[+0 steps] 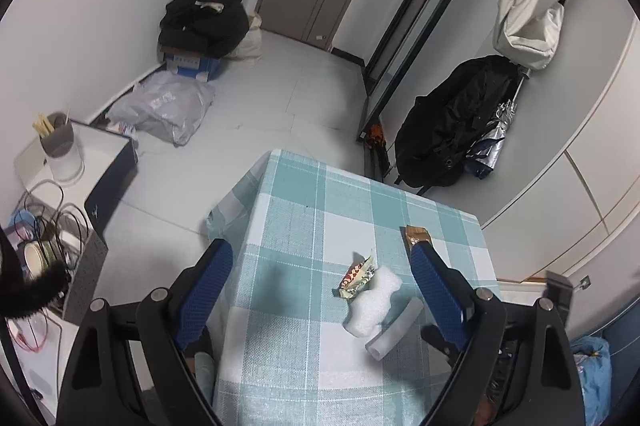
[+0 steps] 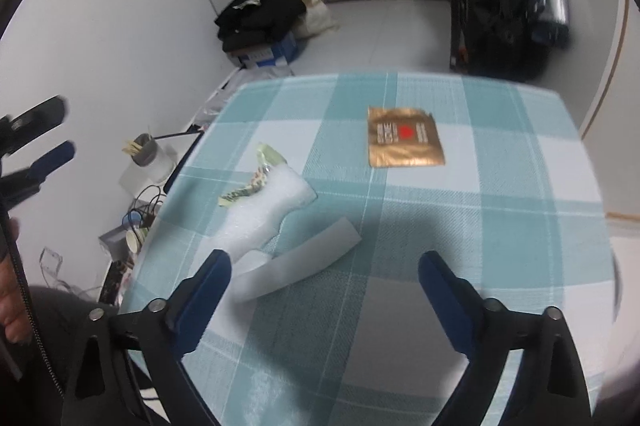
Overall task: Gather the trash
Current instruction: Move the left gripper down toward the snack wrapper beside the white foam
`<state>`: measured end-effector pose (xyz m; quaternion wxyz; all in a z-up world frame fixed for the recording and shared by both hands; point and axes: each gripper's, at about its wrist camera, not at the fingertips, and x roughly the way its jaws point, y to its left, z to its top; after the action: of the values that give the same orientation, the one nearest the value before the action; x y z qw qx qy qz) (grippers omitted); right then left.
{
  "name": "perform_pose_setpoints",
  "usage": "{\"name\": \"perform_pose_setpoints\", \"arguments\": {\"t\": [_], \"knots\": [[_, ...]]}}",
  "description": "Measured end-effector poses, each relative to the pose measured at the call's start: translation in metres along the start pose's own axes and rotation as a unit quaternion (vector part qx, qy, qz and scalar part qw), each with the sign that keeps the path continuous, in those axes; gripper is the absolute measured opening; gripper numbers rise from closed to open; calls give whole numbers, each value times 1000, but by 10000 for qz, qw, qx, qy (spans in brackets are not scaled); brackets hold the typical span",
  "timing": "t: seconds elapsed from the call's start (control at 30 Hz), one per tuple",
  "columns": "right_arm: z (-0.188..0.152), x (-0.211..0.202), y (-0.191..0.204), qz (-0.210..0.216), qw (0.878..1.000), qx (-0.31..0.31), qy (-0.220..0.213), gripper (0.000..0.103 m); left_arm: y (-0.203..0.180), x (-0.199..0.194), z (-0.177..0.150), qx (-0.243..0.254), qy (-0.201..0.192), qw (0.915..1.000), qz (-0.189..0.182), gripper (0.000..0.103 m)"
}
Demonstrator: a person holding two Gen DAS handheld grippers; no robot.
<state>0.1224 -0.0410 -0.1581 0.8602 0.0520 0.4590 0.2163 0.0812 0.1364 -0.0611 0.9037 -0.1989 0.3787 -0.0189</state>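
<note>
Checked table (image 2: 500,194) (wrappers (image 2: 405,137), foam (image 2: 264,210))

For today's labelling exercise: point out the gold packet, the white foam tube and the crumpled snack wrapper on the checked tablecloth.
gold packet (image 2: 405,143), right wrist view, centre of its face.
white foam tube (image 1: 396,329), left wrist view, mid-length.
crumpled snack wrapper (image 1: 356,276), left wrist view, its middle.

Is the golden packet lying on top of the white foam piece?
No, the golden packet lies flat on the checked tablecloth, apart from the white foam piece.
</note>
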Motion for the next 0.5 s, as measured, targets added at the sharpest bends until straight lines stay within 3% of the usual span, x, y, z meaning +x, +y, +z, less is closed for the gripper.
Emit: {"name": "perform_pose_setpoints", "arguments": {"t": [0.33, 0.43, 0.5], "knots": [[4, 27, 11, -126, 9996, 205, 166, 59, 11, 1, 2, -220, 132, 9996, -128, 88], [3, 31, 13, -482, 9986, 178, 110, 44, 11, 2, 2, -224, 163, 9995, -117, 88], [3, 32, 13, -622, 9979, 184, 54, 40, 13, 2, 2, -257, 170, 9994, -127, 88]]}}
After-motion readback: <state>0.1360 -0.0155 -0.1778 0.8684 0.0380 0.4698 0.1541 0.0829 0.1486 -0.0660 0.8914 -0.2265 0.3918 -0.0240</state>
